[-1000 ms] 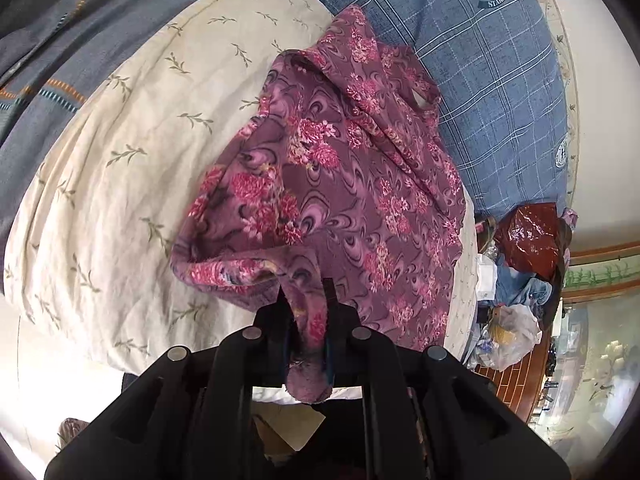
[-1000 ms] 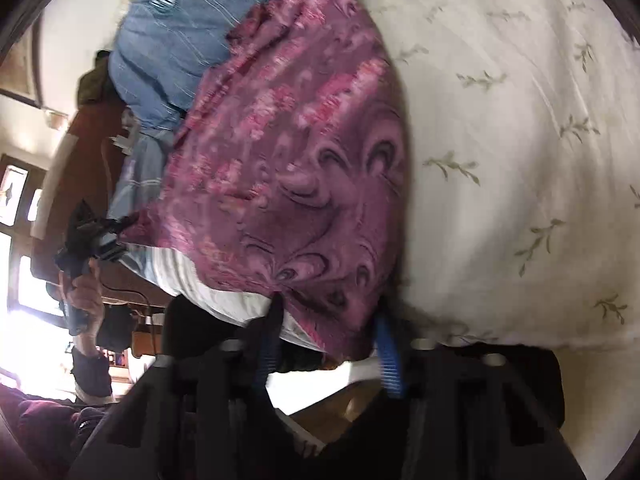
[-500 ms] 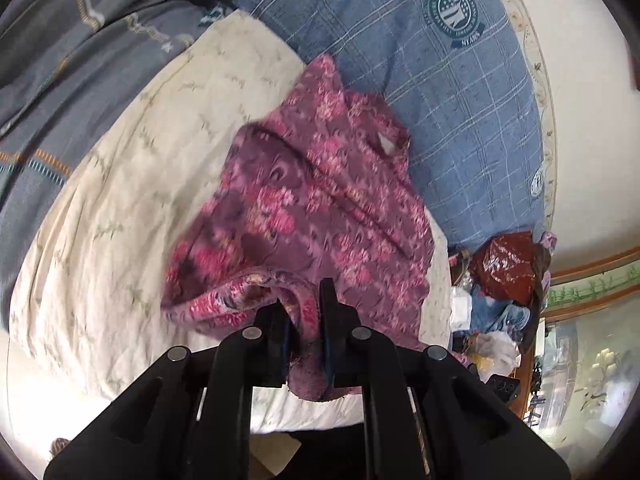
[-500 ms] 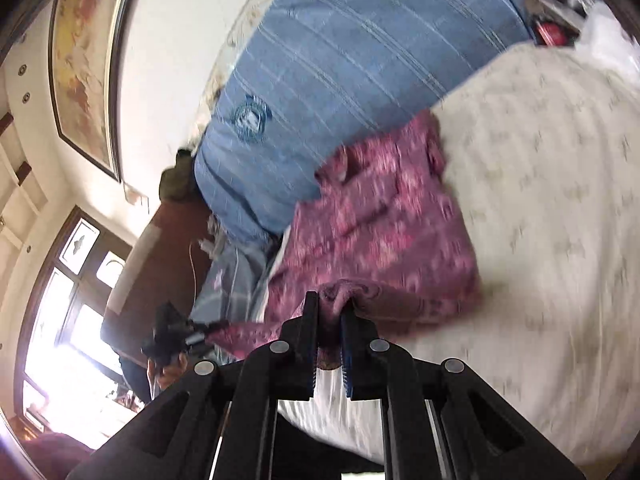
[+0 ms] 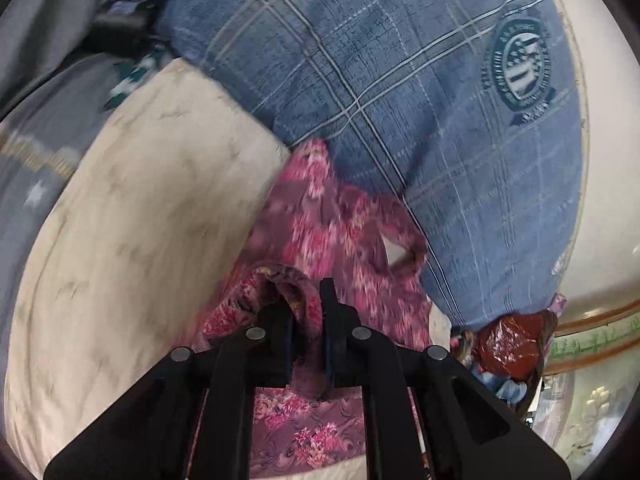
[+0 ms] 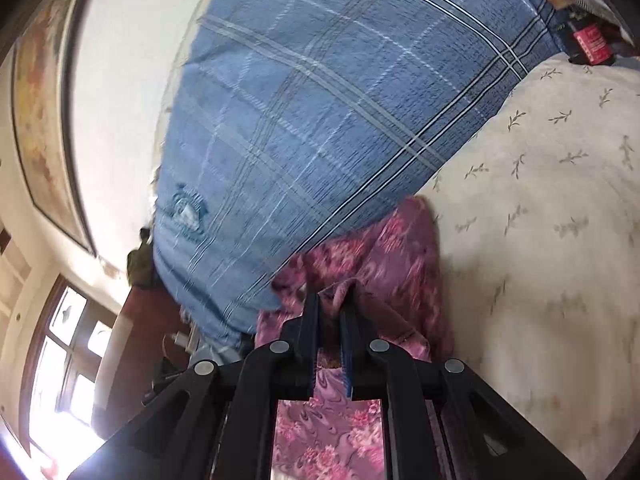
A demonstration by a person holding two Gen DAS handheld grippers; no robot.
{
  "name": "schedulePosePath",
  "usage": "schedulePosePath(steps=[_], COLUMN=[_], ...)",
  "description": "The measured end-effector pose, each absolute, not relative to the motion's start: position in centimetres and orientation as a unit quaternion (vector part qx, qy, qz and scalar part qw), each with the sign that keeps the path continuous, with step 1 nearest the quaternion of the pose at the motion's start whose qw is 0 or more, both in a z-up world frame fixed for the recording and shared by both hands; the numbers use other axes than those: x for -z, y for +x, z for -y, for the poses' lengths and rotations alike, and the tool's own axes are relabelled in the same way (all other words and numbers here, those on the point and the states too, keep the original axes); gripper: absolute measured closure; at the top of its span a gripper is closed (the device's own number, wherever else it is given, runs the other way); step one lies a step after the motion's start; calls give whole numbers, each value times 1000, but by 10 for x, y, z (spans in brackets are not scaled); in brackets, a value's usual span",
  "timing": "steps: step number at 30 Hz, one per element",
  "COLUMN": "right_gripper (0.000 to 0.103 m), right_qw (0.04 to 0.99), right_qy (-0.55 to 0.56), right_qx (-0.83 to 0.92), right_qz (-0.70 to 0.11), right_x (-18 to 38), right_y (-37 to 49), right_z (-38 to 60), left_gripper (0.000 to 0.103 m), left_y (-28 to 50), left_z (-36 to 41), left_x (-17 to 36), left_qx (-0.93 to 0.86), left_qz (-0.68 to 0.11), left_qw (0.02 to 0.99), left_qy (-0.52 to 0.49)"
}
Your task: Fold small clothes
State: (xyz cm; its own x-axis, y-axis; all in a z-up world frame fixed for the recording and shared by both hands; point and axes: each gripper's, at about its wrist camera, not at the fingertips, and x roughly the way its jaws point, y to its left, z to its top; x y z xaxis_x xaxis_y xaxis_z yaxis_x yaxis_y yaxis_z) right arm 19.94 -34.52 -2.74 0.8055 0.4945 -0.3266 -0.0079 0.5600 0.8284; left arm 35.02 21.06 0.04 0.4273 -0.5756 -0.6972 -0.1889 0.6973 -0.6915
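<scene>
A small purple garment with pink flowers (image 5: 340,236) lies on a cream leaf-print bedsheet (image 5: 152,216), its far end against a blue plaid pillow (image 5: 400,92). My left gripper (image 5: 306,300) is shut on a bunched edge of the garment. My right gripper (image 6: 330,304) is shut on another edge of the same garment (image 6: 396,256). Both held edges are lifted over the part that lies flat, and cloth hangs under both grippers.
The blue plaid pillow (image 6: 320,112) fills the far side. A grey-blue blanket (image 5: 44,128) lies at the left. A red bag (image 5: 512,348) and clutter sit beyond the bed's right edge. A red bottle (image 6: 592,42) stands near the pillow. The cream sheet (image 6: 552,220) spreads right.
Both grippers have carried the near edge of the garment forward toward the pillow, folding it over itself. The right gripper, wide around the cloth a second ago, has shut on it.
</scene>
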Motion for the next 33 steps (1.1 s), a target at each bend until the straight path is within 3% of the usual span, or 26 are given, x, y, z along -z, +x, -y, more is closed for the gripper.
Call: schedulePosePath(steps=[8, 9, 10, 11, 12, 13, 15, 17, 21, 26, 27, 28, 29, 30, 31, 33], right_gripper=[88, 86, 84, 76, 66, 62, 56, 54, 38, 37, 44, 57, 91, 97, 97, 97], right_qw=[808, 812, 821, 831, 841, 850, 862, 871, 883, 863, 863, 866, 872, 878, 889, 908], right_qy=[512, 508, 492, 473, 452, 427, 388, 346, 274, 222, 210, 201, 179, 154, 136, 135], right_qx=[-61, -68, -74, -75, -76, -80, -79, -77, -59, -21, -23, -32, -39, -36, -42, -52], right_qz=[-285, -281, -280, -283, -288, -297, -316, -339, -378, -453, -458, -457, -454, -452, -435, -394], right_x=[58, 54, 45, 38, 30, 22, 13, 7, 9, 39, 43, 43, 41, 37, 28, 5], right_y=[261, 259, 256, 254, 251, 248, 247, 249, 266, 312, 319, 321, 323, 324, 323, 317], right_z=[393, 397, 398, 397, 395, 392, 383, 372, 349, 329, 323, 319, 312, 306, 302, 304], left_gripper=[94, 90, 80, 75, 60, 41, 25, 25, 25, 25, 25, 26, 29, 53, 92, 98], left_y=[436, 436, 435, 432, 428, 424, 412, 404, 395, 396, 393, 397, 398, 397, 397, 401], left_z=[-203, -207, -212, -219, -225, -233, -248, -254, -246, -227, -221, -216, -208, -201, -194, -186], left_x=[44, 44, 41, 35, 29, 22, 6, 2, 13, 40, 46, 49, 50, 47, 44, 35], left_qx=[116, 135, 153, 169, 167, 156, 129, 130, 132, 142, 143, 142, 140, 144, 149, 145], left_qz=[-569, -563, -556, -543, -530, -516, -489, -494, -533, -565, -572, -576, -576, -569, -564, -551], left_qw=[717, 710, 706, 708, 716, 730, 762, 770, 770, 751, 749, 748, 756, 767, 775, 792], left_qy=[-386, -402, -411, -419, -422, -420, -404, -383, -323, -309, -304, -297, -280, -260, -243, -219])
